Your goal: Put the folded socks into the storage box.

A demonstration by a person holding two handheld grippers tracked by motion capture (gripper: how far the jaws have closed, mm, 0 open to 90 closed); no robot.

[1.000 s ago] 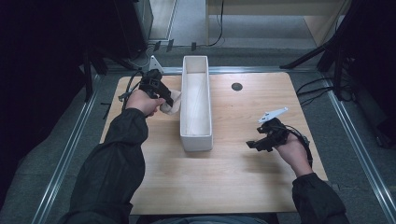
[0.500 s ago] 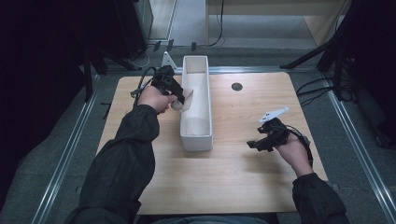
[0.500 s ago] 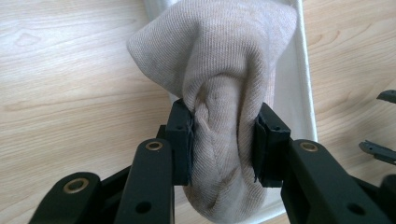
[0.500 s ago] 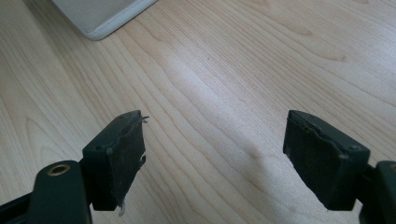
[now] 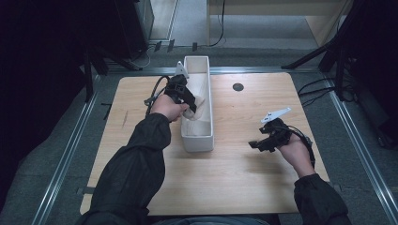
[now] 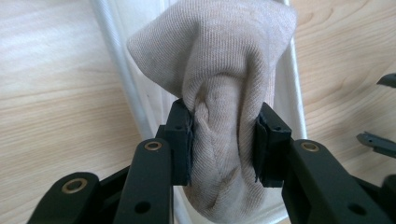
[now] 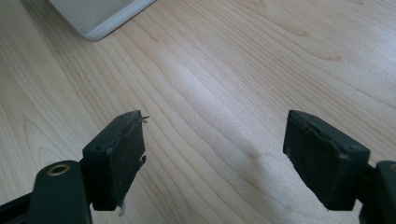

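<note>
Bin: standing at table centre, running toward 12 o'clock.
Left gripper: pinching a beige cloth over the bin.
Right gripper: hovering at 3 o'clock, jaws gaping wide.

Left tool w/ beige cloth moved from table beside white bin, now over its inside

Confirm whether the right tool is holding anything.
No. The right tool is open, its jaws wide apart over the bare wooden table with nothing between them.
</note>
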